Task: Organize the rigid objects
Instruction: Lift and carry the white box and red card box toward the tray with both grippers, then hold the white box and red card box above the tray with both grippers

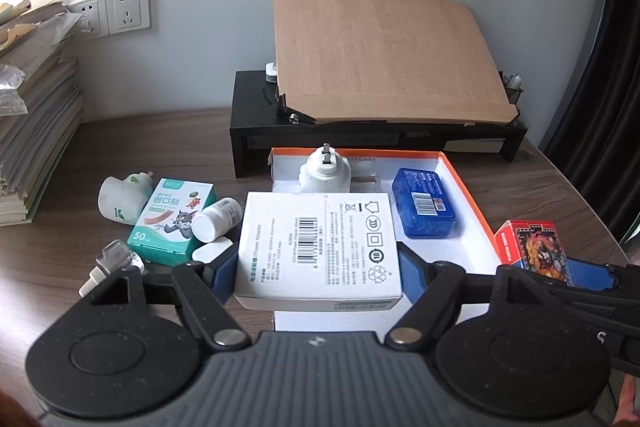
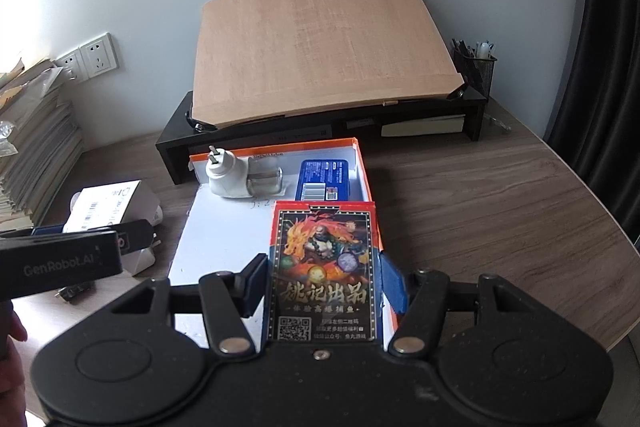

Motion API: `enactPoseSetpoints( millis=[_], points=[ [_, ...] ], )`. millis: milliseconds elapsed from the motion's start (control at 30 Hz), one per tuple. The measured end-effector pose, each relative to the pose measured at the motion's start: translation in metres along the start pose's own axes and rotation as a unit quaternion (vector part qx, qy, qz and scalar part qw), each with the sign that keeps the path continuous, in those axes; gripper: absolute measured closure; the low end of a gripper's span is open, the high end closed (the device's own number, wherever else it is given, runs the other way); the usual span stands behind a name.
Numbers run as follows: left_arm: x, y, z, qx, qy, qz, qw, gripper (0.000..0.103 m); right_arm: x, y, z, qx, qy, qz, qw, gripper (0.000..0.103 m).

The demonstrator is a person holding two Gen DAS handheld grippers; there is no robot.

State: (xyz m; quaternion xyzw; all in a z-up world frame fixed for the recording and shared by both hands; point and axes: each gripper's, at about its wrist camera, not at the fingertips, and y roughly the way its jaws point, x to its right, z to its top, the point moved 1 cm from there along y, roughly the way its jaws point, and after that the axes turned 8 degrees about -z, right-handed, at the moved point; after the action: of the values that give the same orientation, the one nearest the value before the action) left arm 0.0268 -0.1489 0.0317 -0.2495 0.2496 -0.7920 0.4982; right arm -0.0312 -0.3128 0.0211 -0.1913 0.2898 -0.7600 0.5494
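My left gripper is shut on a white power adapter box and holds it over the near left part of the orange-rimmed white tray. My right gripper is shut on a red playing card box over the tray's right side. In the tray lie a white plug device and a blue tin; both also show in the right wrist view, the plug and the tin. The card box and right gripper show at the right of the left wrist view.
Left of the tray lie a green plaster box, a white pill bottle, a white-green plug-in device and a small clear bottle. A black riser with a wooden board stands behind. Paper stack at far left.
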Motion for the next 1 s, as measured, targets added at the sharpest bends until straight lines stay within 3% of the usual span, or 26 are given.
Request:
enactPoseSetpoints(
  millis=[1000],
  points=[
    [0.005, 0.011, 0.007, -0.007, 0.014, -0.013, 0.9998, 0.024, -0.001, 0.008, 0.008, 0.001, 0.004, -0.007, 1.0, 0.032]
  ],
)
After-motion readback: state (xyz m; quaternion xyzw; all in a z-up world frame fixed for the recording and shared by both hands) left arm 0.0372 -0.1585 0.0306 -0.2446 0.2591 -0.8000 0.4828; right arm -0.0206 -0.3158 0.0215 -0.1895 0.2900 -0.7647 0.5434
